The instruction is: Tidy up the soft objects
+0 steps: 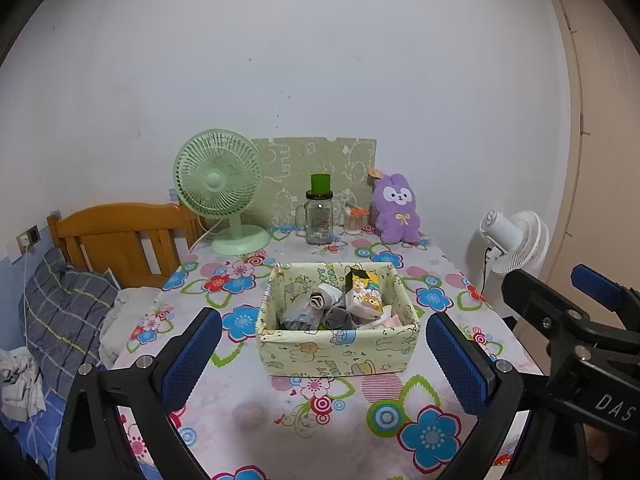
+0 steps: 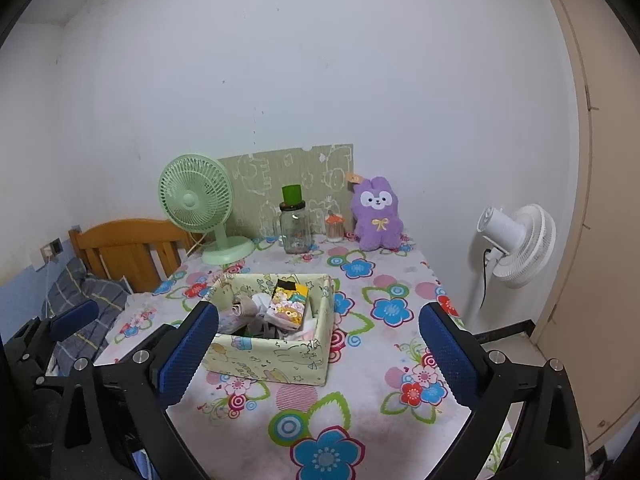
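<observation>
Standing beyond both released, empty hand-held grippers, left (image 1: 323, 354) and right (image 2: 319, 350), the fabric box (image 1: 338, 350) holds rolled socks (image 1: 326, 300).

Both wrist views are evenly and rather dimly lit by soft, diffuse indoor light, with a cool grey cast on the wall (image 1: 320, 60). Shadows are faint; no glare. Fisheye distortion bows the door frame (image 2: 580, 160), and black vignetting rims the corners. Distant objects are sharp; nearest edges are slightly soft.
</observation>
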The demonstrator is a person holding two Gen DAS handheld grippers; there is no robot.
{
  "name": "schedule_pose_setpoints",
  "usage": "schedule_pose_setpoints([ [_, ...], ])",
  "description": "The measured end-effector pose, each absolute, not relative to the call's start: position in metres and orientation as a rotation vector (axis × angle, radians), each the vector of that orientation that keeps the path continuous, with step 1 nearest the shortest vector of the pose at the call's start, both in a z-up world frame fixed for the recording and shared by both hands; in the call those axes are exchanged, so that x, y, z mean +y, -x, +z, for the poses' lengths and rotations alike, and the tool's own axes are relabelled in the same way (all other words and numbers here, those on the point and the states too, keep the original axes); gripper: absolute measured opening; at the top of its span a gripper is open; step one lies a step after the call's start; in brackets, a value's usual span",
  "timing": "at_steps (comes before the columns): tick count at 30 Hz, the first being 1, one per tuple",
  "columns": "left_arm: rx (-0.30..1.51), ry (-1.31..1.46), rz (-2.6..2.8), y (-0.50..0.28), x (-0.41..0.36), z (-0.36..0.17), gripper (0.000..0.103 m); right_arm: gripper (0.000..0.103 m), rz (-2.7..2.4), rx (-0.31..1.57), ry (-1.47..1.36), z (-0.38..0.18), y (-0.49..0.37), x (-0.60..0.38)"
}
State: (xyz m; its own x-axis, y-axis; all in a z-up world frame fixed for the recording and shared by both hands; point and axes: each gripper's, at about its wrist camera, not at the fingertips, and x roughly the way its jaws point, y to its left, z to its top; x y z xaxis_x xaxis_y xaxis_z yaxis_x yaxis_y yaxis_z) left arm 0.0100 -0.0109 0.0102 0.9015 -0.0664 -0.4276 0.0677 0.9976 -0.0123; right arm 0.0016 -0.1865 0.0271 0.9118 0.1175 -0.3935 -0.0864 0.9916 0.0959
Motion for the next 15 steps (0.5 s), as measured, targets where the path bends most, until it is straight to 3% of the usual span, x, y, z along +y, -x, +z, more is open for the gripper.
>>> schedule_pose_setpoints([
  [15, 0.427, 0.002, -0.066, 0.003, -0.003, 0.009, 0.103, 0.103, 0.092, 0.389, -0.091, 0.025, 0.017, -0.193],
])
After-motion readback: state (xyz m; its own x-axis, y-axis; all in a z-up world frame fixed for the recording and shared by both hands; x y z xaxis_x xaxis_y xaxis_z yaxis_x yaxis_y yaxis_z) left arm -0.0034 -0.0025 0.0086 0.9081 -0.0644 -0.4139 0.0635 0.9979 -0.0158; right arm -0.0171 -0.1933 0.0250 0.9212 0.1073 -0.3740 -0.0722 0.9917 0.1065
